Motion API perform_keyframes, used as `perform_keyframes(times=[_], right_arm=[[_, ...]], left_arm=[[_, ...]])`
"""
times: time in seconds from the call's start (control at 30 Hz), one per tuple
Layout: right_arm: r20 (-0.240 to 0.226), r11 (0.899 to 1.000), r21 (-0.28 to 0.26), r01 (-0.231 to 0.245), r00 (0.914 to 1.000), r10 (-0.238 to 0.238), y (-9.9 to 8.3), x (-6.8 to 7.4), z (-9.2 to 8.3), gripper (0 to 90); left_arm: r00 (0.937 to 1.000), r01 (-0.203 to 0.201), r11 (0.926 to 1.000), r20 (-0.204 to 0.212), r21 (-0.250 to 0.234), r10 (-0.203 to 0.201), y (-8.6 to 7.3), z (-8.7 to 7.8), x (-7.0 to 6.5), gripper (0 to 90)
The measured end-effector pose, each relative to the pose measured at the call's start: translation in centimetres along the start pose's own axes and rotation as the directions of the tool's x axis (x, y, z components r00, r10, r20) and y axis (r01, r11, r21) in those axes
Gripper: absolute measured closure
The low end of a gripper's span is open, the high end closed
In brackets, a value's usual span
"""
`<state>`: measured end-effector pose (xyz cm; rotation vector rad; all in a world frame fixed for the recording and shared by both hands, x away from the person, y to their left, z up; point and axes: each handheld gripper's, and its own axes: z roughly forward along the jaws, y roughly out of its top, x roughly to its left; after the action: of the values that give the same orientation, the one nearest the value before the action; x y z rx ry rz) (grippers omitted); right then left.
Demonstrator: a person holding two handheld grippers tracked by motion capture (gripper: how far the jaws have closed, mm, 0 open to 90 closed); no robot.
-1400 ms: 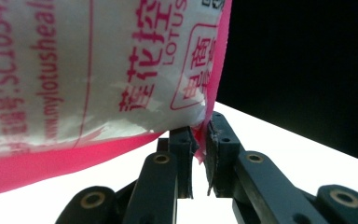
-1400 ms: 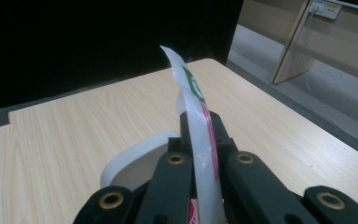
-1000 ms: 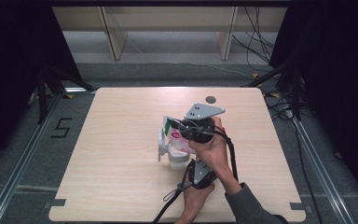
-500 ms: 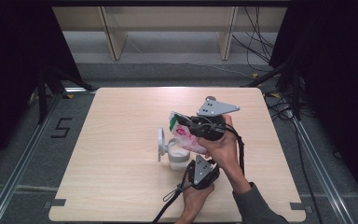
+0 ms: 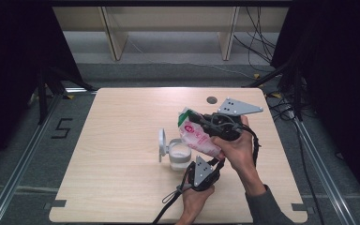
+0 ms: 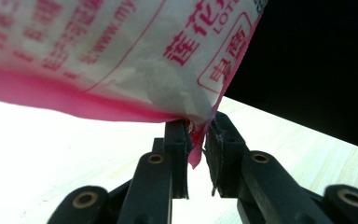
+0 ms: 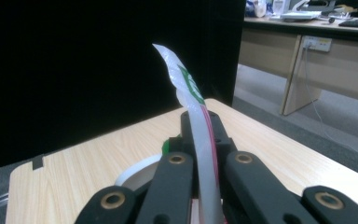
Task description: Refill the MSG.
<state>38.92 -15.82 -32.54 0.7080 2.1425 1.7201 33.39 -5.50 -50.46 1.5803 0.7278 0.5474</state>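
Above the cup, R gripper is clamping the bag — L gripper jaws, just easing apart, bracket its bottom corner.

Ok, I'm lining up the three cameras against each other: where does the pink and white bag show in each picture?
High view: the pink and white bag hangs slanted at the middle, above the clear cup.
Left gripper view: the bag spans the top, its lower corner between the jaws.
Right gripper view: the bag stands edge-on at centre, clamped between the jaws.
Shared landmark: the wooden table.
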Motion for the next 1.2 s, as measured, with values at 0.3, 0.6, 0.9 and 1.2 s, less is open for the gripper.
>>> perform_keyframes(times=[0.3, 0.6, 0.9, 1.2], right_arm=[[0.000, 0.998, -0.066, -0.022, 0.9998, 0.022, 0.4, -0.7, -2.2, 90.0], [-0.014, 0.993, -0.107, -0.059, 0.9982, 0.058, 0.1, -1.2, -3.5, 90.0], [-0.018, 0.987, -0.144, -0.077, 0.9970, 0.075, -0.2, -1.5, -4.6, 90.0], [-0.040, 0.984, -0.153, -0.095, 0.9952, 0.089, -0.8, -1.9, -5.2, 90.0]], left_arm=[[1.0000, 0.002, 0.9996, 0.000, 0.029, -0.002, 0.6, -0.8, 0.5, 75.4], [1.0000, 0.006, 0.9995, 0.006, 0.030, -0.006, 0.7, -1.2, 0.8, 71.4], [0.9999, 0.008, 0.9985, 0.008, 0.053, -0.009, 1.0, -2.1, 1.2, 64.1], [0.9999, 0.008, 0.9985, 0.013, 0.055, -0.008, 0.9, -3.4, 1.7, 55.9]])
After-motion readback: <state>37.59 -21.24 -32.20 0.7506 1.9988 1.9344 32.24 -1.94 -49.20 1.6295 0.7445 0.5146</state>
